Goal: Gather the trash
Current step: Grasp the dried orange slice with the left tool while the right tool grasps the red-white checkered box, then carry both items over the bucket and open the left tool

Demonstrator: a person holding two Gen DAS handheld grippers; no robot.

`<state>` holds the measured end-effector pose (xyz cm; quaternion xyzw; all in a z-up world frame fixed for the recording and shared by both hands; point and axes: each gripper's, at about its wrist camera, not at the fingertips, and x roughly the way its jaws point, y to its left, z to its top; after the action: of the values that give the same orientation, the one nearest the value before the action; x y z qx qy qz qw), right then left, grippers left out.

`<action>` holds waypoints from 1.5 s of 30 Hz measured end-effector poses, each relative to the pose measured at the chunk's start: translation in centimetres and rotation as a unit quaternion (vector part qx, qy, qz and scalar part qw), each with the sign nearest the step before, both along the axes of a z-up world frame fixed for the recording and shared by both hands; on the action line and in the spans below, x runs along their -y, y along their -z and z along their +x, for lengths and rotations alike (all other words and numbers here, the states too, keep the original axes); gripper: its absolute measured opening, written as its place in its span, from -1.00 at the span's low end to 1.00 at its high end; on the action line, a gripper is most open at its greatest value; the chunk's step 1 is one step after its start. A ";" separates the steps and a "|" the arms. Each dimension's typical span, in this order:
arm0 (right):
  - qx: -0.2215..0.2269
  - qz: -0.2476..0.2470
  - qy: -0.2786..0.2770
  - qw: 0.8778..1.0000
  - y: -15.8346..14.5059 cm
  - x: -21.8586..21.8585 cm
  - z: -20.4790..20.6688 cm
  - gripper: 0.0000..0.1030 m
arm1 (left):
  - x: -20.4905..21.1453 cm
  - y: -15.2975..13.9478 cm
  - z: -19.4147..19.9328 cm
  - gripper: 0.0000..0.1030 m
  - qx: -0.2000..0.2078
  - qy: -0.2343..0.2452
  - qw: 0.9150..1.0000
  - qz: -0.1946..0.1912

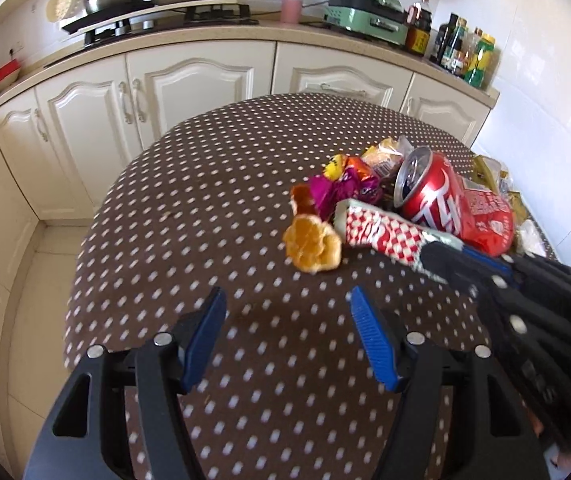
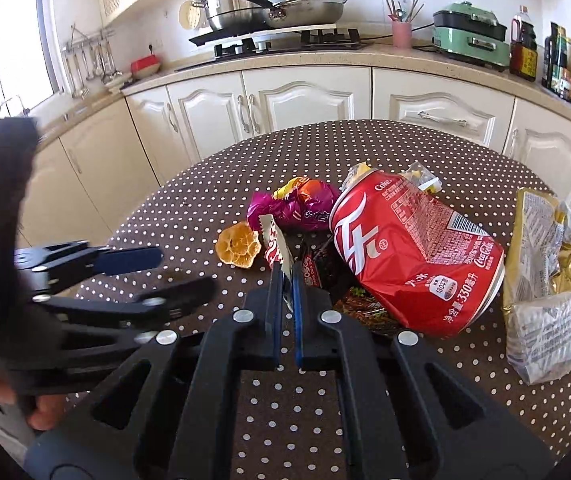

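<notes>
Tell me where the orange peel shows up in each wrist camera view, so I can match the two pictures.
Left wrist: orange peel just right of centre, beyond the open fingers.
Right wrist: orange peel left of centre, left of the checkered wrapper.
Shared landmark: the crushed red can, right of the peel in both.

On the bench [image 2: 189, 184]: 1 crushed red cola can [image 2: 413, 248], 1 orange peel [image 2: 238, 245], 1 red-white checked wrapper [image 1: 377, 232], 1 purple-orange wrapper [image 2: 305, 204], 1 gold-and-clear bag [image 2: 545, 264]. More wrappers behind the can, count unclear. Stove: 2 steel pots stacked [image 2: 237, 4], 1 pan [image 2: 309, 10]. 1 pink utensil cup [image 2: 401, 34], 1 green cooker [image 2: 471, 36]
</notes>
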<state>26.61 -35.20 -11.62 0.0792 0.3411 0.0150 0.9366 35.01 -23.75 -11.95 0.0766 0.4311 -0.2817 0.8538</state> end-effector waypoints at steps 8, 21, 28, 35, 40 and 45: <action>0.003 0.020 0.000 1.000 0.0 0.8 0.5 -0.91 | 3.5 0.6 1.9 -0.06 0.014 -0.002 0.999 0.049; 0.043 0.006 -0.003 0.999 -1.2 -0.3 -1.0 -0.92 | -0.7 -2.1 -1.3 -0.33 0.051 -0.011 0.999 0.004; 0.074 -0.013 -0.023 0.997 -4.3 -4.1 -3.1 -0.92 | -7.4 -4.3 -4.2 -0.33 0.060 -0.031 0.997 -0.035; 0.087 -0.019 -0.085 0.992 -6.8 -11.8 -4.4 -0.92 | -17.0 -4.7 -6.5 -0.33 0.070 -0.078 0.993 -0.062; 0.079 -0.018 -0.147 0.986 -6.6 -19.4 -3.7 -0.92 | -25.3 -2.7 -7.2 -0.33 0.054 -0.136 0.987 -0.065; 0.036 -0.006 -0.207 0.978 -2.7 -27.5 -1.4 -0.92 | -33.3 2.0 -6.9 -0.33 0.012 -0.203 0.977 -0.064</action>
<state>25.25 -7.71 -8.89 0.0009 0.3166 0.2095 0.9251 28.12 9.58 -14.00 -0.0636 0.4087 -0.1287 0.9013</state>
